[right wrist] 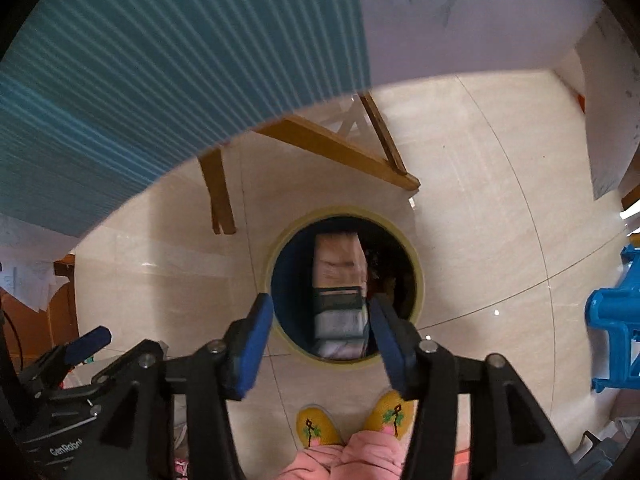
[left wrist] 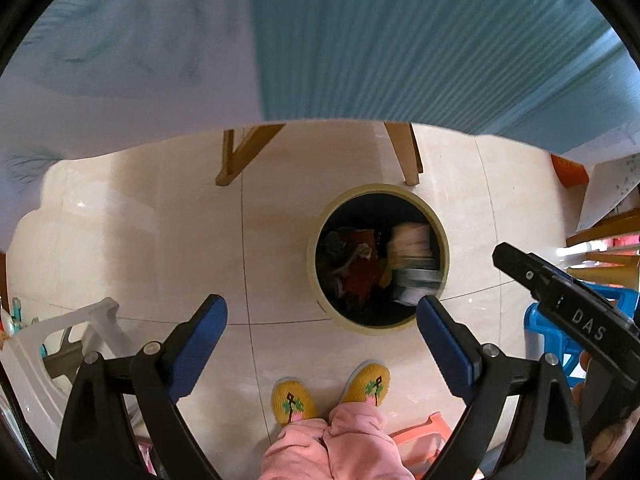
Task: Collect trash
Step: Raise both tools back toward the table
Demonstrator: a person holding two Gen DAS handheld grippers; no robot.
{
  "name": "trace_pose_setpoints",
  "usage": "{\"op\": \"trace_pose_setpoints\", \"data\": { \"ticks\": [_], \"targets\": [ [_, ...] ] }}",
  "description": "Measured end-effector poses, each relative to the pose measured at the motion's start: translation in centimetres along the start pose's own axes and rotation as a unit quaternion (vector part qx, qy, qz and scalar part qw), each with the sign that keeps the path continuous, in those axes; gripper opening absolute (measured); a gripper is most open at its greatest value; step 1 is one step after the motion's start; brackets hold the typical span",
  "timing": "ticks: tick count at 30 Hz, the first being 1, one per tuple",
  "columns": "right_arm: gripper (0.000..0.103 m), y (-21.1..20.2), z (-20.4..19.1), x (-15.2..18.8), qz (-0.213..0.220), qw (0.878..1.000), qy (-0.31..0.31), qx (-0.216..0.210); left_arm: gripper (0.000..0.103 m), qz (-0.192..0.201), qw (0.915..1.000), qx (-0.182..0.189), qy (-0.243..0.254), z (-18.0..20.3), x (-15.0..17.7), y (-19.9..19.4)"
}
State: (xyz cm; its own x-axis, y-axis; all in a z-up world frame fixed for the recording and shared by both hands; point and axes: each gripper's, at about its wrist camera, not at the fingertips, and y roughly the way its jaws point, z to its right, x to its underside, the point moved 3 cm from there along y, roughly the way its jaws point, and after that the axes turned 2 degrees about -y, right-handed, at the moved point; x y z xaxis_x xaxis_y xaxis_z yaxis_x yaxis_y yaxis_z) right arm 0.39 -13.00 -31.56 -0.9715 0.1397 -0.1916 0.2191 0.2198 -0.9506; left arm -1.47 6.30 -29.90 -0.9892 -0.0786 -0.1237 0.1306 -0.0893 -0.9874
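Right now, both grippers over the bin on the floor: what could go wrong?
1. The round cream-rimmed trash bin looks crowded; the blurred tan-and-grey carton appears to stand tall inside and might tip out.
2. The open left gripper and open right gripper hang close together and could collide.
3. The person's yellow knitted slippers sit near the bin, so a step could knock it.

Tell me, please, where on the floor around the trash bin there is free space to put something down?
Bare tiles lie left of the trash bin, between it and the white stool, and right of it toward the blue stool. It is crowded behind the bin at the wooden legs and in front, at the yellow slippers.
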Motion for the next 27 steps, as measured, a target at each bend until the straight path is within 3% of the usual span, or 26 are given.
{"op": "trace_pose_setpoints", "data": {
  "ticks": [9, 17, 23, 27],
  "targets": [
    [0.059, -5.7, -1.2, -0.4, 0.01, 1.0, -0.01, 0.005, 0.095, 0.024, 0.9996, -0.002, -0.016, -1.0, 0.7, -8.1],
    [0.059, -14.5, -2.9, -0.2, 0.018, 0.999, -0.029, -0.017, 0.095, 0.054, 0.9982, 0.009, -0.023, -1.8, 1.1, -17.8],
    [0.059, -22.7, -4.7, -1.3, 0.053, 0.995, -0.073, -0.029, 0.095, 0.115, 0.9928, 0.018, -0.028, -1.4, 0.5, -27.3],
    [0.059, -28.6, -6.2, -2.5, 0.1, 0.988, -0.112, -0.041, 0.094, 0.175, 0.984, 0.017, -0.029, -0.6, -0.6, -33.7]
  ]
}}
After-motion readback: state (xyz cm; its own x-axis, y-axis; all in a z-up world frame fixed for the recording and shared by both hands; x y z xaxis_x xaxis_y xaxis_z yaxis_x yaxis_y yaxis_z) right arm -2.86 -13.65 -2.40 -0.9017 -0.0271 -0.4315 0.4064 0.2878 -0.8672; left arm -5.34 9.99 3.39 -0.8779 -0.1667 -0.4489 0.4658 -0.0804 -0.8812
